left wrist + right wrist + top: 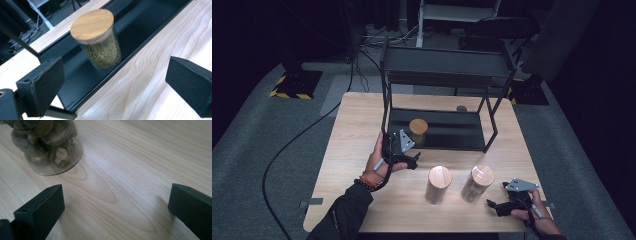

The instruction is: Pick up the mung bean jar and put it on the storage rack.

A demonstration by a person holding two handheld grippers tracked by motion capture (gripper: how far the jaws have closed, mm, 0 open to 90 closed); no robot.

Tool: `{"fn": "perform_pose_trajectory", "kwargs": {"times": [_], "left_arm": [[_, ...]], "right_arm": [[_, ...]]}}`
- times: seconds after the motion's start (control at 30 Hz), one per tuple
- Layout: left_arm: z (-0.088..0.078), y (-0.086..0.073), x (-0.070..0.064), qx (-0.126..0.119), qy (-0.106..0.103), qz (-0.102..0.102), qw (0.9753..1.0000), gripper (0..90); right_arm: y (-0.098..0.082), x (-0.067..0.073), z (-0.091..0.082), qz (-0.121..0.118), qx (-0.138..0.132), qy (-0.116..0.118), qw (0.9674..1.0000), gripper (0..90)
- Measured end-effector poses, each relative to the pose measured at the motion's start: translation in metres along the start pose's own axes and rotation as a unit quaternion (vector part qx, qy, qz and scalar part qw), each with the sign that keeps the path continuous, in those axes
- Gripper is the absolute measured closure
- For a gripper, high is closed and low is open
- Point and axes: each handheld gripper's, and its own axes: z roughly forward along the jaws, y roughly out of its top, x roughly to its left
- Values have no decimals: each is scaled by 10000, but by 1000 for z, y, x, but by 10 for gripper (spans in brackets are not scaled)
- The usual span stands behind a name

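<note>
Open bench point(362, 120) lies left and near. Two jars point(438, 184) point(477, 183) stand mid-near, a gap between. The far rack's point(447, 65) posts and a jar point(417, 131) block its low shelf's left.

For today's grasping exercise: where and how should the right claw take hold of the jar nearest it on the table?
Grip the glass body of the jar below its wooden lid, from the right claw's side. It stands upright and round, so opposite walls suit the open jaws.
</note>
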Motion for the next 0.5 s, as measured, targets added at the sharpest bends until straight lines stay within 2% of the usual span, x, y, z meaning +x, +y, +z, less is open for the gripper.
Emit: {"fn": "perform_pose_trajectory", "kwargs": {"times": [0.17, 0.27, 0.4, 0.5], "left_arm": [[-5, -8, -2, 22, 13, 10, 10000, 21], [-8, -13, -5, 77, 52, 82, 9999, 19], [-11, -23, -8, 81, 22, 44, 10000, 19], [-14, -28, -12, 128, 46, 135, 9998, 19]], "right_arm": [[0, 0, 0, 0, 1, 0, 10000, 4], [0, 0, 0, 0, 0, 0, 10000, 4], [0, 0, 0, -1, 0, 0, 10000, 4], [0, 0, 0, 0, 0, 0, 10000, 4]]}}
